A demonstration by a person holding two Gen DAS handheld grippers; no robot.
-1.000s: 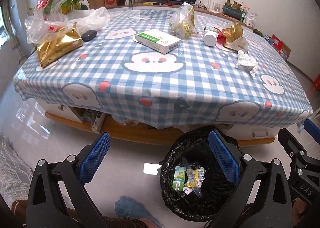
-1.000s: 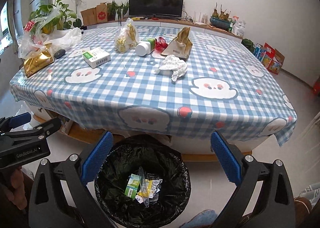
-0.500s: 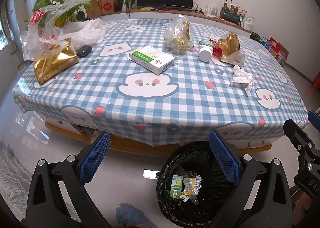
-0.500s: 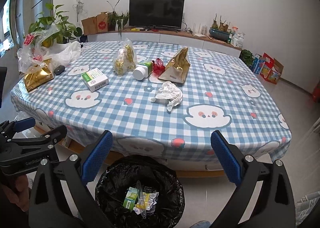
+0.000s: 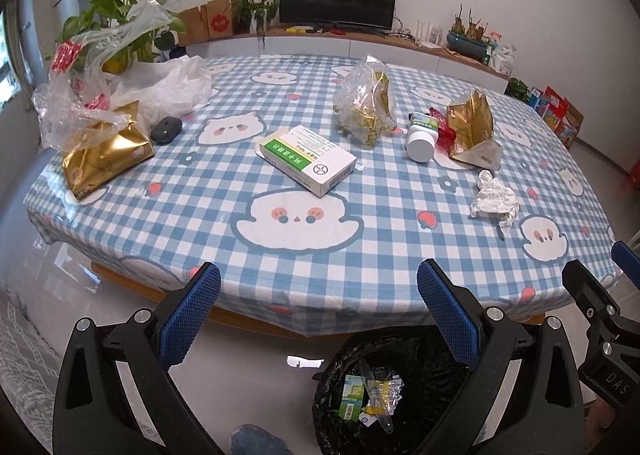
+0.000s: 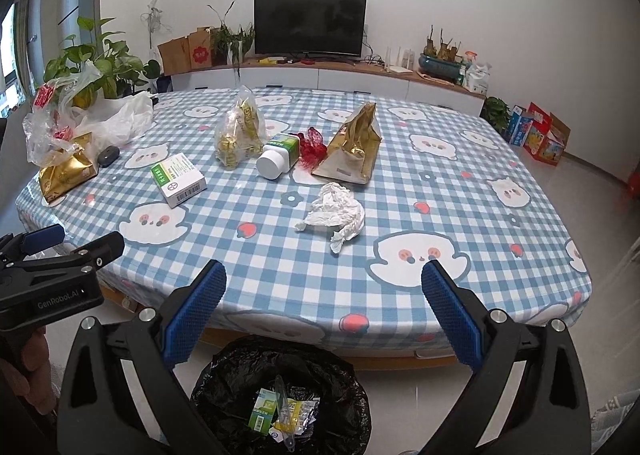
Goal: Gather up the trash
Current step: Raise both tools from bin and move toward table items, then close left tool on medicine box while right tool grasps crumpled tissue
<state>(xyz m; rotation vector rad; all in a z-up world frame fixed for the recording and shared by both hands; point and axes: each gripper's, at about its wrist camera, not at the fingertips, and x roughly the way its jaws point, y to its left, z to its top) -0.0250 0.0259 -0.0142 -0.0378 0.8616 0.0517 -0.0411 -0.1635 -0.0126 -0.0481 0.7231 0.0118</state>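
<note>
Both tongs are held wide open with nothing between their blue pads: the left gripper [image 5: 318, 309] and the right gripper [image 6: 323, 305] are poised before the table edge [image 6: 360, 319]. Below them a black-lined trash bin [image 6: 248, 383] is seen on the floor, with a green-and-white packet and what may be wrappers inside. On the checked tablecloth, a crumpled tissue [image 6: 336, 215] is found nearest, then a medicine box [image 5: 306, 159], a white bottle [image 6: 278, 161], a gold pouch [image 6: 354, 151] and a clear bag [image 5: 366, 105] farther back
</note>
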